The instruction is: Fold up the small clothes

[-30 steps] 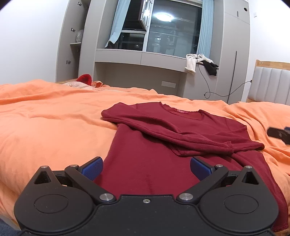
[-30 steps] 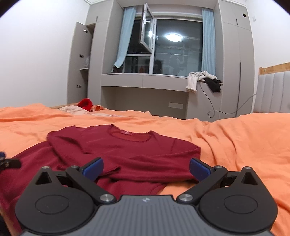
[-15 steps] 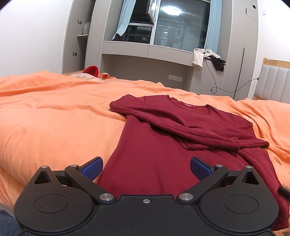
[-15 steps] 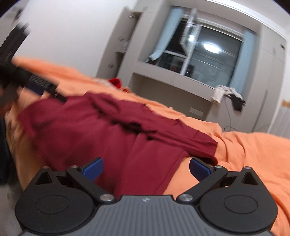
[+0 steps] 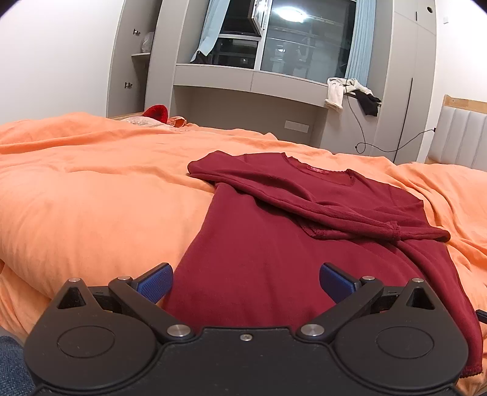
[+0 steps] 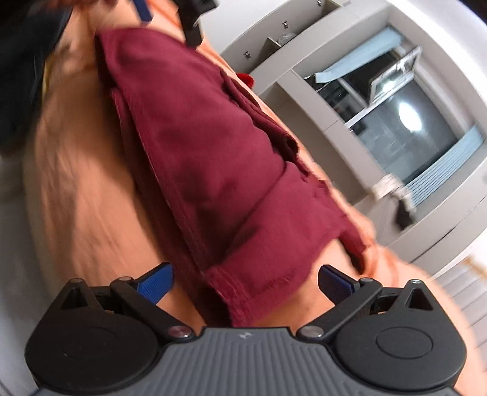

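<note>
A dark red long-sleeved shirt lies flat on the orange bedspread, its sleeves folded across the chest. My left gripper is open and empty, just over the shirt's lower left hem. In the right wrist view the image is tilted and blurred; the shirt runs diagonally. My right gripper is open and empty, its jaws on either side of the shirt's lower right hem corner. The left gripper shows at the top of that view.
A grey wall unit with a window stands behind the bed. White and black clothes hang on its ledge with a cable. A red item lies at the far side. A padded headboard is at the right.
My right gripper has swung down and rolled sideways to the shirt's lower right hem corner. My left gripper has shifted slightly at the lower left hem. Both stay open.
</note>
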The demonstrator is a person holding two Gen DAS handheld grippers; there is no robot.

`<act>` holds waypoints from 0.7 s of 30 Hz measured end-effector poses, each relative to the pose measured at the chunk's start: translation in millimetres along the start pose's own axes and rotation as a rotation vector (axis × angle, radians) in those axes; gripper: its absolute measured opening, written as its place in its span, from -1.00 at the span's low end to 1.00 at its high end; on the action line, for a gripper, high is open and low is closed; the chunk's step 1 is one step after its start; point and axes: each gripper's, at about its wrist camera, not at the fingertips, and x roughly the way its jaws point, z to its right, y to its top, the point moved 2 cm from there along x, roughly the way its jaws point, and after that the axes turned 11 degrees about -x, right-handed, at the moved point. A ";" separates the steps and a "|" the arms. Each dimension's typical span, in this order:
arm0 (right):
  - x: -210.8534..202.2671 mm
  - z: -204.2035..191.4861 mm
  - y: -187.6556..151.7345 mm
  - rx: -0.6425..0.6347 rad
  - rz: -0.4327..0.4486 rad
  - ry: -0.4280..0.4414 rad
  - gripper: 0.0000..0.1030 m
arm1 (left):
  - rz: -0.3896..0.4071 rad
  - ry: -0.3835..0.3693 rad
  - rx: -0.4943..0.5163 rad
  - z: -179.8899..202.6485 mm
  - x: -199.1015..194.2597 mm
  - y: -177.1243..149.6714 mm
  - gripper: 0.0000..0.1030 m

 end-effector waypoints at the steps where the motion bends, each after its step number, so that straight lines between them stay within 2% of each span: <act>1: 1.7 -3.8 -0.9 -0.037 -0.013 -0.036 0.99 | 0.002 -0.003 0.003 0.1 -0.4 -0.2 0.99; 5: 8.3 -17.2 -3.9 -0.145 -0.048 -0.146 0.99 | 0.016 -0.018 0.013 1.0 -3.9 -2.4 0.99; 11: 6.2 -41.5 -1.8 -0.306 0.017 -0.235 0.99 | 0.031 -0.047 0.037 1.8 -9.2 -6.0 0.99; 16: -3.1 -57.4 -4.1 -0.399 0.102 -0.263 0.97 | 0.054 -0.099 0.076 1.7 -18.6 -10.8 0.99; 21: -10.3 -72.5 -9.3 -0.452 0.162 -0.258 0.79 | 0.073 -0.148 0.147 -0.5 -32.3 -20.1 0.99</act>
